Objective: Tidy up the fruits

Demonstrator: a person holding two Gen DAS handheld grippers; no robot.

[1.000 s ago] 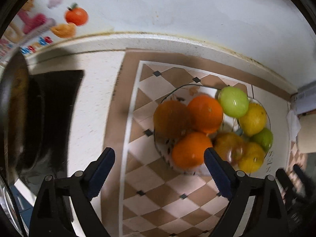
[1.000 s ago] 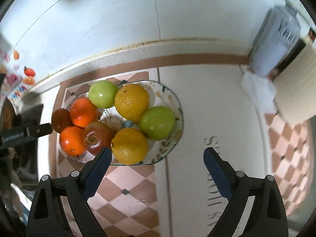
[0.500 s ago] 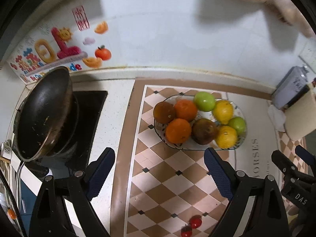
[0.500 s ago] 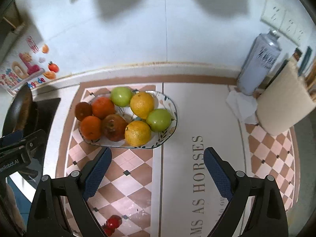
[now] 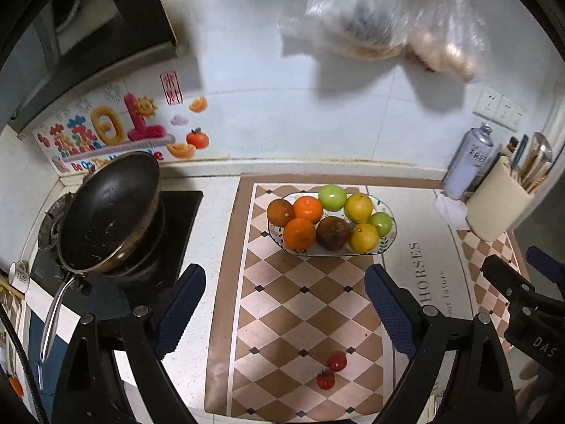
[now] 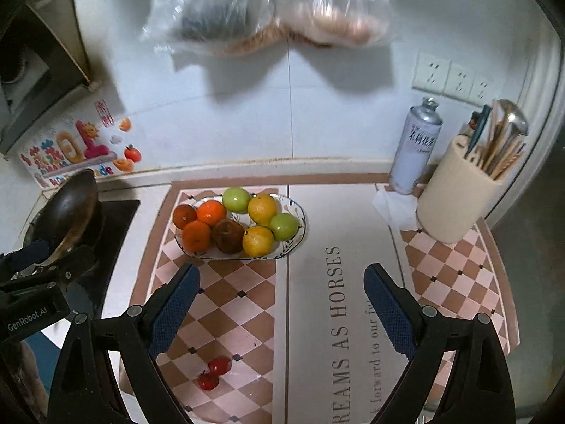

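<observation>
Both the left tool (image 5: 285,307) and the right tool (image 6: 281,304) hang spread and empty above the bench (image 6: 317,318), apparently because two small red fruits (image 6: 214,372) lie near, outside the full far bowl (image 6: 298,233).

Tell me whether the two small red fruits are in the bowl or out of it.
Out. The two small red fruits lie on the checkered mat, apart from the bowl, which holds the larger fruit.

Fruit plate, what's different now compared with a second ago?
Both claws, left and right, have pulled back and up from the fruit plate, so it looks smaller and two small red fruits show on the mat. Neither claw took or released anything; the fruit sits arranged as before.
</observation>
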